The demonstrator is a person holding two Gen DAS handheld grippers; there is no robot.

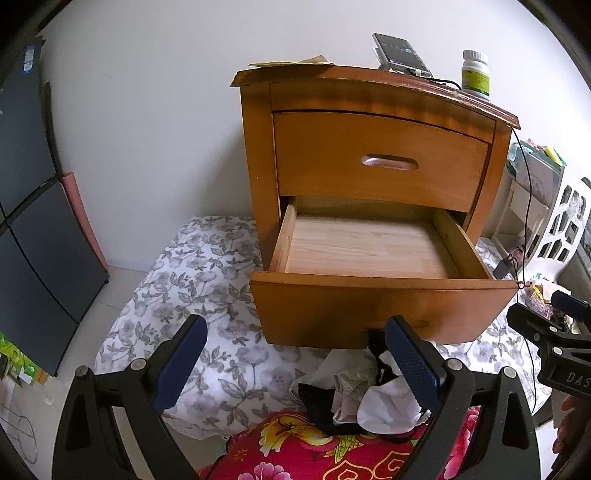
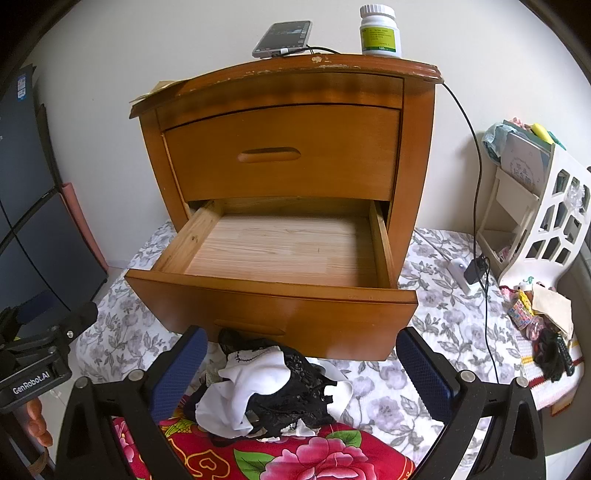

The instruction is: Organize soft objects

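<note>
A heap of soft clothes (image 2: 273,391), white cloth mixed with black lace, lies on a grey-flowered sheet (image 2: 436,332) and a red flowered quilt (image 2: 317,454), just in front of a wooden nightstand (image 2: 288,147). The nightstand's lower drawer (image 2: 288,251) is pulled out and bare inside. My right gripper (image 2: 301,365) is open, its blue pads wide on either side of the heap. My left gripper (image 1: 295,358) is open too, with the heap (image 1: 369,398) by its right pad (image 1: 410,362). The other gripper (image 1: 554,332) shows at the right edge.
On the nightstand top stand a phone (image 2: 282,38) with a black cable (image 2: 476,155) and a white pill bottle (image 2: 380,31). A white plastic rack (image 2: 535,206) and small clutter (image 2: 539,317) sit at the right. A dark cabinet (image 1: 29,221) stands at the left.
</note>
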